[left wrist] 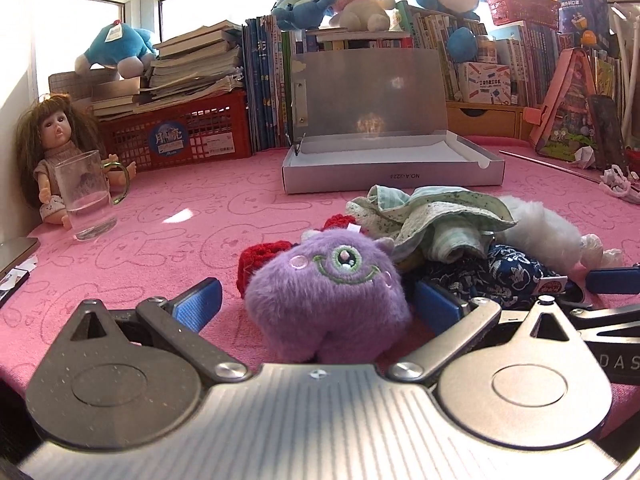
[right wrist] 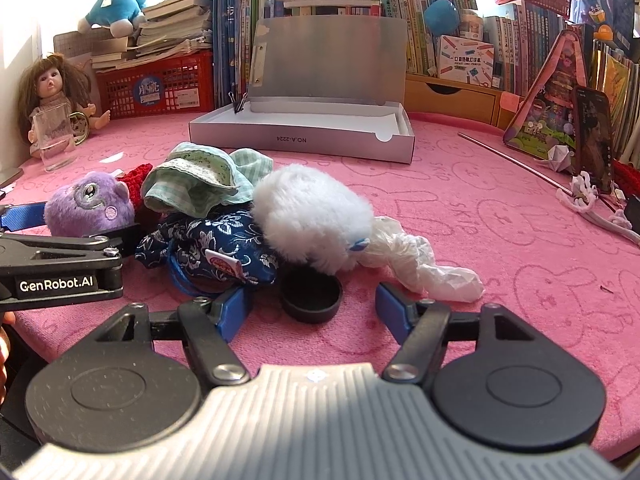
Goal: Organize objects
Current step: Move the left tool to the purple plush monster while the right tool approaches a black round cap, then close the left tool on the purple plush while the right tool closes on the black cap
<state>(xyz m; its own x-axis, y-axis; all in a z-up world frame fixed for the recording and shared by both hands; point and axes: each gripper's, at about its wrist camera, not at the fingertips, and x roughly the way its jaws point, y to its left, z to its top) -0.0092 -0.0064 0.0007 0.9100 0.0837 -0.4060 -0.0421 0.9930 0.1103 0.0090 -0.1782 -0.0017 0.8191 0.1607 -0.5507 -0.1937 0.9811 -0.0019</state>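
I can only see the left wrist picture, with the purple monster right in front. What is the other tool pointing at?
Observer: A small black round cap, lying on the pink cloth. Your view does not show it.
Operator: Is the tool grabbing it?
Observer: No. The right tool is open, with the cap between its fingers and a gap on both sides.
Operator: Is anything touching the cap?
Observer: The white fluffy toy hangs over its far edge.
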